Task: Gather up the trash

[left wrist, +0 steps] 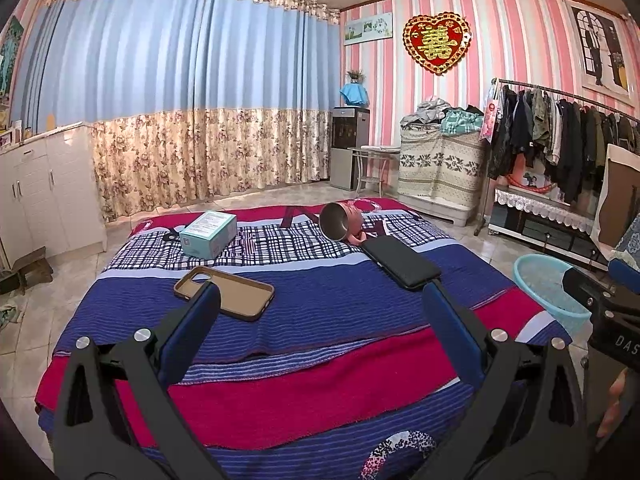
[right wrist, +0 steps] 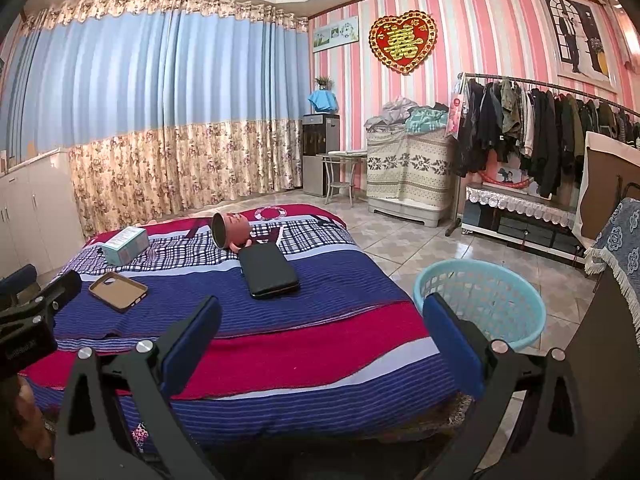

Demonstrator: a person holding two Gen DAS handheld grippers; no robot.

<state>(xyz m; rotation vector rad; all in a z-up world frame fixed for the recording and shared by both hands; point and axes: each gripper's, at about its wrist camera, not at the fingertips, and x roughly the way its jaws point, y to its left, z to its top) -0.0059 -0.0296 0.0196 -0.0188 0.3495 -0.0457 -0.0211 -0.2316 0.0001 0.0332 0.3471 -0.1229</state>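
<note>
Right gripper (right wrist: 320, 320) spread wide over striped red-and-blue bedspread (right wrist: 280, 356), tan phone case (right wrist: 118, 286) left, black wallet (right wrist: 269, 274) far, turquoise plastic basket (right wrist: 480, 304) right on tiled floor (right wrist: 400, 248)

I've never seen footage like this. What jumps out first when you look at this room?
The red and gold heart ornament on the pink striped wall, and the blue curtains across the far side. Nearer, a bed in red and blue stripes carries a box, a tipped cup, a phone case and a black phone. A turquoise basket stands on the floor beside it.
</note>
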